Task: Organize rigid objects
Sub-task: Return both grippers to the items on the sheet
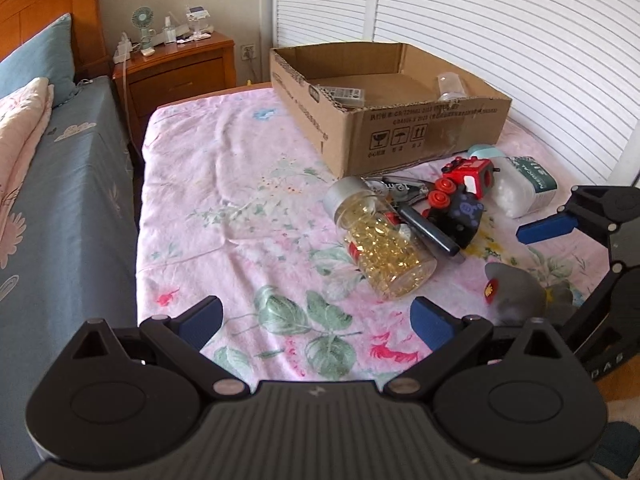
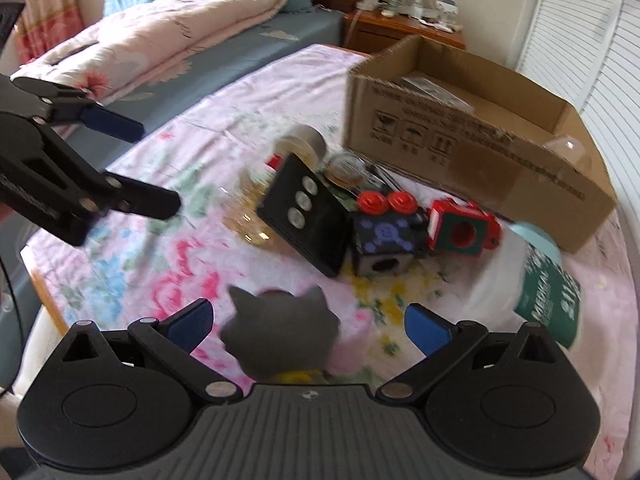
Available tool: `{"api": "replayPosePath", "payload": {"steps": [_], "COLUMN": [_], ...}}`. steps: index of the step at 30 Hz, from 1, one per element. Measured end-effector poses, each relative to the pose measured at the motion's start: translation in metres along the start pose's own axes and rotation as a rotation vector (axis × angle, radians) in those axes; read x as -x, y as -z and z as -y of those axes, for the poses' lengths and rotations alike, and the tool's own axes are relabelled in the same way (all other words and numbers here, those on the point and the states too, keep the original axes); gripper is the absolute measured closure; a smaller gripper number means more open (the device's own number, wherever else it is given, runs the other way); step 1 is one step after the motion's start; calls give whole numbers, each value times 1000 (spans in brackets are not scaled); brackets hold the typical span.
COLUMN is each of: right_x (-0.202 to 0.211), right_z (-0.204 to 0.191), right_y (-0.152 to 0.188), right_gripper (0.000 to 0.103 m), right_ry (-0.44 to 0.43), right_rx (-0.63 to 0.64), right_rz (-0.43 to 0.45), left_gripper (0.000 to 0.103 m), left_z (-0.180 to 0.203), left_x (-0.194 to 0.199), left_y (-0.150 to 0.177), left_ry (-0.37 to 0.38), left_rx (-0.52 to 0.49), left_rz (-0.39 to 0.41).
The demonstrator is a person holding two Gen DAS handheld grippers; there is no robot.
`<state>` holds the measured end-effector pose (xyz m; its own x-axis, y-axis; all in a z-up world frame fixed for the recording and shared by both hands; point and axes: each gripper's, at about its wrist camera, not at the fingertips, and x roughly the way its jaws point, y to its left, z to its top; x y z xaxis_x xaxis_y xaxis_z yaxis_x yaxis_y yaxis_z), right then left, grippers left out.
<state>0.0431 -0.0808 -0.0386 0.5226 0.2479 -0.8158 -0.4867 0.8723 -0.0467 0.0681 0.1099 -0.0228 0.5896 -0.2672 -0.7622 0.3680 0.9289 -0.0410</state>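
- Beside the cardboard box (image 1: 400,128), on its near side, lies the clutter: capsule jar (image 1: 380,240), black remote (image 2: 304,216), toy train (image 1: 460,196), cotton-swab tub (image 1: 524,188).
- Right gripper (image 2: 308,326) has jaws spread wide, straddling the grey cat figure (image 2: 280,328) nearest the camera, likely the next pick.
- Left gripper (image 1: 316,320) is open and empty, well short of the jar.
- Box already holds a few items, so it is probably the drop target.

The capsule jar (image 1: 378,240) lies at centre; the cardboard box (image 1: 400,128) sits behind at twelve o'clock, the toy train (image 1: 460,196) at two.
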Motion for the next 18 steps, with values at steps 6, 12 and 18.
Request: {"api": "replayPosePath", "payload": {"steps": [6,12,18], "right_x": [11,16,12], "right_z": [26,44,45], "right_y": [20,37,40], "right_gripper": [0,0,0], "right_ry": [26,-6,-16], "right_rx": [-59,-138,-156], "right_rz": [-20,-21,-24], "left_gripper": [3,3,3], "left_z": [8,19,24], "left_x": [-12,-32,-48], "left_y": [-7,-17,-27], "left_ry": [31,62,61], "left_rx": [-89,-253,-380], "left_rz": [-5,-25,-35]}}
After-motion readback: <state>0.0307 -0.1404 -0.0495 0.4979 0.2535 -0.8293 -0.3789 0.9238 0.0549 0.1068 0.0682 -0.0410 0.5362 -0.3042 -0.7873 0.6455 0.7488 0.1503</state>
